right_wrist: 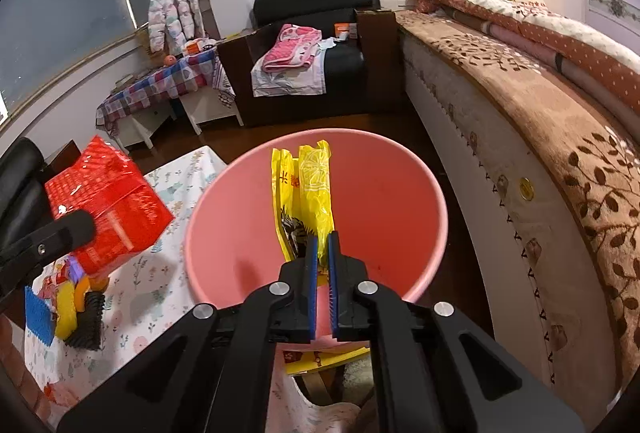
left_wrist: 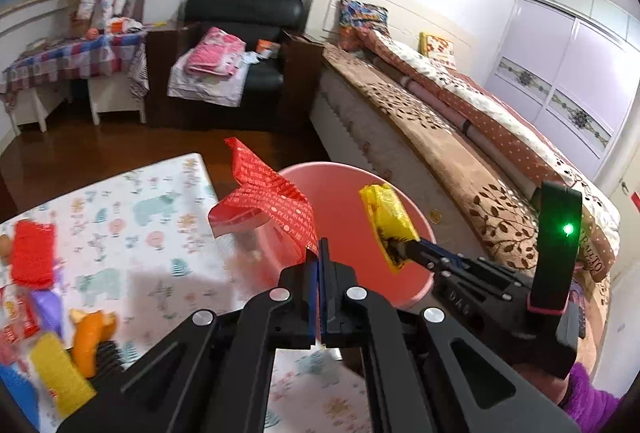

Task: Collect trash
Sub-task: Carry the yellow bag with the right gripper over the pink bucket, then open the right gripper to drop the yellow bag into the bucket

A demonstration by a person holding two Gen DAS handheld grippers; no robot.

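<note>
A pink bin [left_wrist: 352, 201] [right_wrist: 404, 193] stands beside the table, between it and the bed. My left gripper [left_wrist: 320, 253] is shut on a red printed wrapper [left_wrist: 264, 193] and holds it over the bin's left rim; the wrapper also shows in the right wrist view [right_wrist: 108, 205]. My right gripper [right_wrist: 323, 245] is shut on a yellow plastic wrapper [right_wrist: 308, 189] held above the bin's opening; in the left wrist view the right gripper [left_wrist: 416, 245] comes in from the right with the yellow wrapper [left_wrist: 386, 221].
The table has a white animal-print cloth [left_wrist: 152, 217] with more litter at its left: red, yellow and orange pieces [left_wrist: 52, 297], a black brush-like thing [right_wrist: 90, 321]. A bed [right_wrist: 540, 137] runs along the right. A black armchair [left_wrist: 240, 45] stands behind.
</note>
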